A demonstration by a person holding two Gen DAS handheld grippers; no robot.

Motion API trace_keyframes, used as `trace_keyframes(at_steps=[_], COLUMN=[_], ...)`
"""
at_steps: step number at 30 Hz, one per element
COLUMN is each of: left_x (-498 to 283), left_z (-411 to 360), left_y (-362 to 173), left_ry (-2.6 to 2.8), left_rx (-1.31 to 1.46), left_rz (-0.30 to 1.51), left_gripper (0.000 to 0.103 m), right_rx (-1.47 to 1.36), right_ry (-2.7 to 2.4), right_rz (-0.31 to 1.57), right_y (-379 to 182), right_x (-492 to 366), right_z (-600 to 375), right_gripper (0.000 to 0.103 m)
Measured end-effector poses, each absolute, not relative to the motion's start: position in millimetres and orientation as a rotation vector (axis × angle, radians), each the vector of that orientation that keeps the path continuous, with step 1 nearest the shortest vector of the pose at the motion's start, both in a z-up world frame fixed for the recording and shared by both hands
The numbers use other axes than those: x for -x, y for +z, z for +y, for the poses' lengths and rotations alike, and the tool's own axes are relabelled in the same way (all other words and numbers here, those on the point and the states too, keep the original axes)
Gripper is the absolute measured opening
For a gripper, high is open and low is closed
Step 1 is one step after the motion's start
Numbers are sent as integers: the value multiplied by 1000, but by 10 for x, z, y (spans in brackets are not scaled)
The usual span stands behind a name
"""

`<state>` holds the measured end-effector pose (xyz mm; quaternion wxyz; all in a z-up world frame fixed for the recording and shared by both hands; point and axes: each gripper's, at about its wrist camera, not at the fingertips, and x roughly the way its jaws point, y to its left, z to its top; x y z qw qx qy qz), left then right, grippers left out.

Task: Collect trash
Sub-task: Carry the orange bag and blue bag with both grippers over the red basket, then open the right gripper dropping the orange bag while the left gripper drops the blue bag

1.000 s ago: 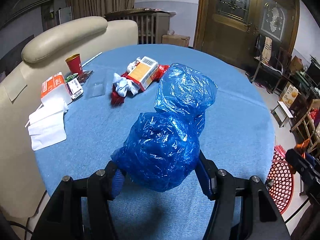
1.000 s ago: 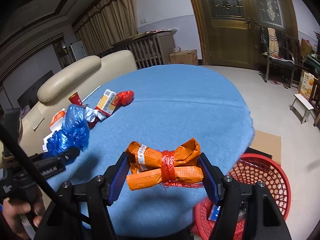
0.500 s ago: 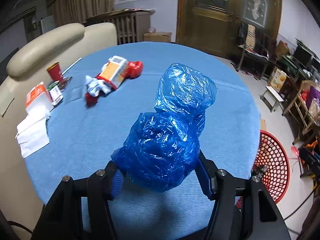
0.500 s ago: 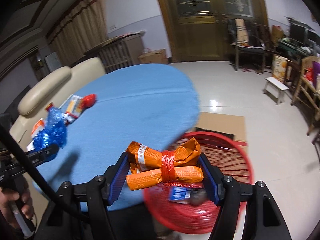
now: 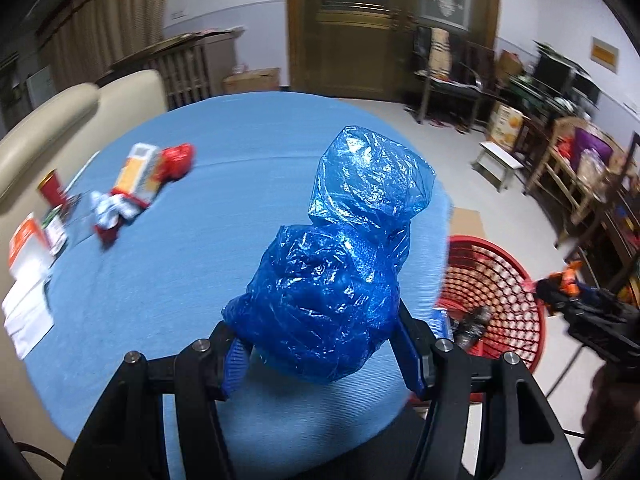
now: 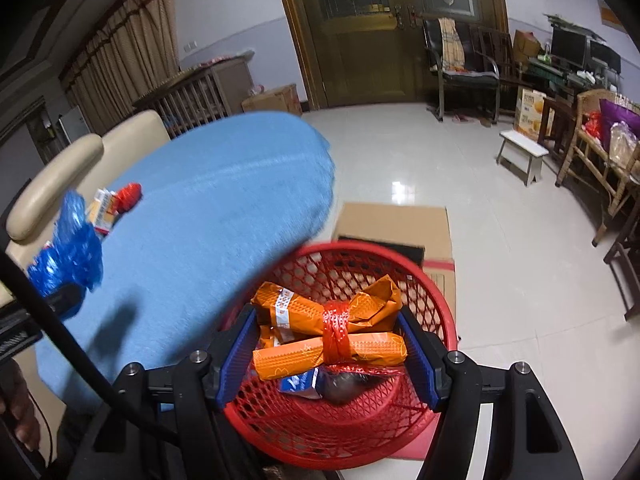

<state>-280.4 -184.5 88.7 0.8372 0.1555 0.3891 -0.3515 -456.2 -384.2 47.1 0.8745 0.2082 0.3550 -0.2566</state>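
While the right gripper [image 6: 328, 350] is clamped on the orange wrapped bundle [image 6: 326, 330], its blue pads press against both ends of the package. The bundle consists of orange paper rolls tied at the middle with red patterned ribbon. It hangs directly above the open mouth of the red mesh basket [image 6: 420, 396], not touching the basket wall. Inside the basket, beneath the bundle, lie a blue-and-white wrapper [image 6: 300, 386] and a dark item that cannot be identified. The basket stands on the floor just beside the edge of the blue table [image 6: 208, 216], with flattened cardboard [image 6: 396, 222] behind it.

The left gripper [image 5: 322, 354] is clenched on the crumpled blue plastic bag [image 5: 332, 280], which bulges upward between the pads and is held above the near part of the blue table [image 5: 168, 272]. To the right of this gripper, the red mesh basket [image 5: 504, 292] is visible on the floor beyond the table edge.

On the far left portion of the table remain a yellow-and-white carton [image 5: 138, 172], a red crumpled bag [image 5: 176, 160] touching it, white-and-red wrappers [image 5: 114, 212], a red paper cup [image 5: 52, 192], an orange-and-white box [image 5: 26, 240] and white paper [image 5: 26, 312]. A beige sofa [image 5: 60, 120] stands behind the table.
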Motion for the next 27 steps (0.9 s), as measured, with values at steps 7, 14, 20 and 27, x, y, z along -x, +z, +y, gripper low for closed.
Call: trace_keyframes(at_steps=[7,14,20,27], left_x=[3016,3182,3281,3338], left_z=[-2269,-2600,-2740,-2911], left_y=[866,812,770,678], left_ry=[-869,-940,-959,-974], left_rx=[-387,-461,-494,-535], left_rz=[826,823,829,847], left_gripper=[64,64,64,64], right_rx=[-460,-480,-500,-534], right_ry=[-542,-549,-544,-552], right_rz=[811,829,846,798], right_y=[183,60,-25,24], right_x=[4630,4692,4716,4816], right_z=[-3973,-4087,-4150,-4221], right_gripper=[71,72,76,81])
